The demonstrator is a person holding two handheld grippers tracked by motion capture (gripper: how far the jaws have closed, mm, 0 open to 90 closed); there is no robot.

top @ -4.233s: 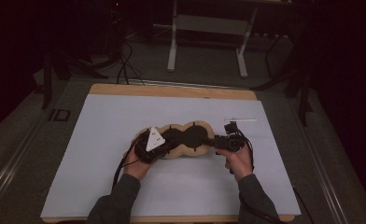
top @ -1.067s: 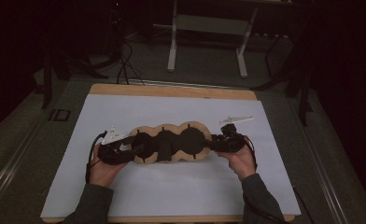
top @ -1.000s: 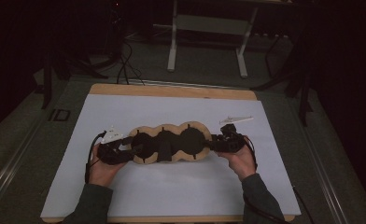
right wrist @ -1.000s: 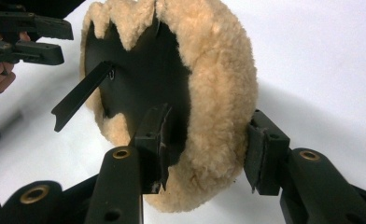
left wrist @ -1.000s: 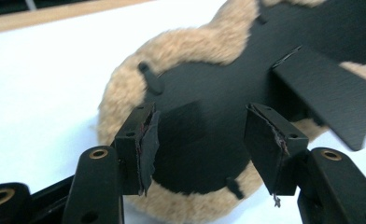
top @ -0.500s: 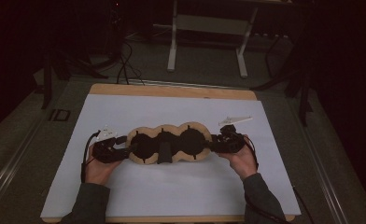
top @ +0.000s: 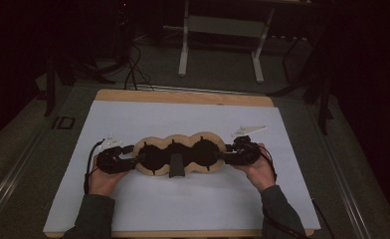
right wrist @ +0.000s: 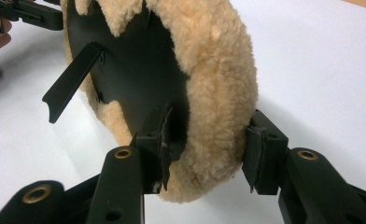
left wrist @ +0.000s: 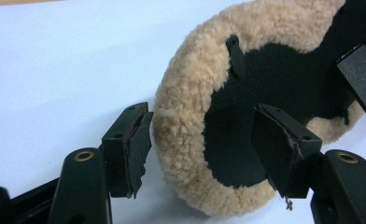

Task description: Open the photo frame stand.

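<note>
High view shows a fleece pad (top: 178, 152) with three black rounds lying flat on the white sheet (top: 183, 199), in the middle of it. At the left end of the pad is the left gripper (top: 133, 160); its jaws stand wide apart around the fleece rim (left wrist: 190, 121) and do not press it. At the right end of the pad, the right gripper (top: 226, 155) has its jaws closed on the rim (right wrist: 218, 112). A black strap (top: 175, 166) sticks out from the near edge of the pad.
</note>
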